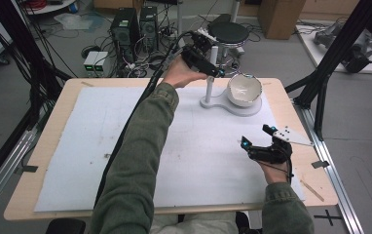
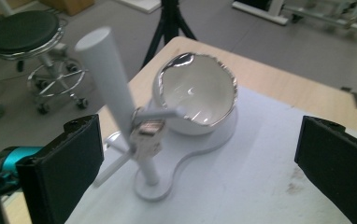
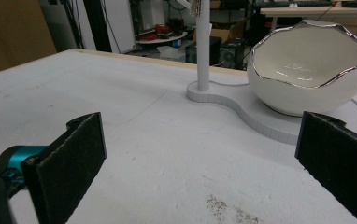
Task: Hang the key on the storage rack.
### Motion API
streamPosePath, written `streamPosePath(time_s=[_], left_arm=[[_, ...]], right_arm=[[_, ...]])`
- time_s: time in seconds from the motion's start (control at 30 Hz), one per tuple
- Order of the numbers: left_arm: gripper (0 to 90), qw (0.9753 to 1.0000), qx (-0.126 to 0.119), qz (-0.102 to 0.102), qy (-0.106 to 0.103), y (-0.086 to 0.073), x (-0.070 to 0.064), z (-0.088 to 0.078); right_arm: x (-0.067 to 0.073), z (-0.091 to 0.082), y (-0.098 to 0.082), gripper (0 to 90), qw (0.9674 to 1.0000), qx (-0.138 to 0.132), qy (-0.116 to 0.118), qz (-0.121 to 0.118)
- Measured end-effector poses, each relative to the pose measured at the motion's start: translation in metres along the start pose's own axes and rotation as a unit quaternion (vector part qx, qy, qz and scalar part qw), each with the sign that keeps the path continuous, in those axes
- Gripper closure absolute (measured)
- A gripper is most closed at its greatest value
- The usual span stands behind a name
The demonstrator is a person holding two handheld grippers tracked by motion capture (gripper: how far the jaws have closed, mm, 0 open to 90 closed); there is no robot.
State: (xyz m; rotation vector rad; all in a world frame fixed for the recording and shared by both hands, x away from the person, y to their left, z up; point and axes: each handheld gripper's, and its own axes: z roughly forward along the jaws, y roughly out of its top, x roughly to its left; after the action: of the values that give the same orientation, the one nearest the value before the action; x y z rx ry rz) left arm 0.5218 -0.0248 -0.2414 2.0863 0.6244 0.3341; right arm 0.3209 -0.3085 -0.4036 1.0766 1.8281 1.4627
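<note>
- Up high, left tool (image 1: 216,72) spread wide, gripping nothing, white post (image 2: 116,100) and eggshell bowl (image 2: 197,93) just ahead
- Right tool (image 1: 259,138) wide apart, bare, low over surface (image 1: 77,146), bowl beyond

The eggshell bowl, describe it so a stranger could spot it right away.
On the table's far right sits a white stand with an upright post. The eggshell bowl rests on its base beside the post, set apart by its jagged silver rim.
</note>
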Motion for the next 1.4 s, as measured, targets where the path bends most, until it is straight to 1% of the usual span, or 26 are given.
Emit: streamPosePath(time_s=[0.07,0.1,0.23,0.37,0.4,0.5,0.57,0.6,0.67,0.87,0.93,0.97,1.13,1.27,1.4], left_arm=[[1.6,1.0000,0.002,-0.008,0.004,-0.006,0.003,-0.004],[1.6,0.9999,0.003,-0.006,0.010,-0.009,0.004,-0.007],[1.6,0.9998,-0.009,-0.013,0.014,-0.017,0.008,-0.017],[1.6,0.9996,-0.001,-0.020,0.020,-0.026,0.013,-0.025],[1.6,0.9995,0.003,-0.019,0.024,-0.028,0.014,-0.027],[1.6,0.9993,-0.004,-0.025,0.028,-0.034,0.018,-0.033],[1.6,0.9990,-0.005,-0.028,0.033,-0.040,0.020,-0.036],[1.6,0.9989,-0.001,-0.030,0.036,-0.042,0.020,-0.038],[1.6,0.9988,0.003,-0.031,0.038,-0.047,0.020,-0.040],[1.6,0.9984,0.002,-0.032,0.047,-0.057,0.021,-0.054],[1.6,0.9980,-0.003,-0.036,0.051,-0.060,0.022,-0.059],[1.6,0.9979,-0.005,-0.038,0.053,-0.061,0.022,-0.062],[1.6,0.9974,-0.010,-0.042,0.058,-0.070,0.023,-0.073],[1.6,0.9967,-0.015,-0.049,0.063,-0.080,0.025,-0.080],[1.6,0.9963,-0.018,-0.054,0.064,-0.089,0.025,-0.085]], right_arm=[[0.001,0.000,0.000,0.8,1.0000,0.003,0.000,0.002],[0.001,0.000,0.000,0.8,1.0000,0.002,0.000,0.000],[0.002,0.001,0.000,0.8,1.0000,0.004,0.000,0.001],[0.001,0.002,0.000,0.8,1.0000,0.003,0.000,0.000],[0.002,0.002,0.000,0.8,1.0000,0.003,0.000,-0.001],[0.002,0.002,0.000,0.8,1.0000,0.003,0.000,-0.002],[0.002,0.002,0.000,0.8,1.0000,0.004,-0.001,-0.001],[0.002,0.002,0.000,0.8,1.0000,0.004,-0.001,-0.001],[0.002,0.003,0.000,0.8,1.0000,0.004,-0.001,-0.002],[0.002,0.004,0.000,0.8,1.0000,0.005,0.000,-0.001],[0.002,0.005,0.001,0.8,1.0000,0.004,0.000,-0.005],[0.003,0.005,0.001,0.8,1.0000,0.006,0.001,-0.001],[0.002,0.006,0.001,0.8,1.0000,0.006,-0.001,-0.003],[0.002,0.007,0.001,0.8,1.0000,0.006,-0.001,-0.007],[0.003,0.007,0.001,0.8,1.0000,0.009,-0.001,-0.003]])
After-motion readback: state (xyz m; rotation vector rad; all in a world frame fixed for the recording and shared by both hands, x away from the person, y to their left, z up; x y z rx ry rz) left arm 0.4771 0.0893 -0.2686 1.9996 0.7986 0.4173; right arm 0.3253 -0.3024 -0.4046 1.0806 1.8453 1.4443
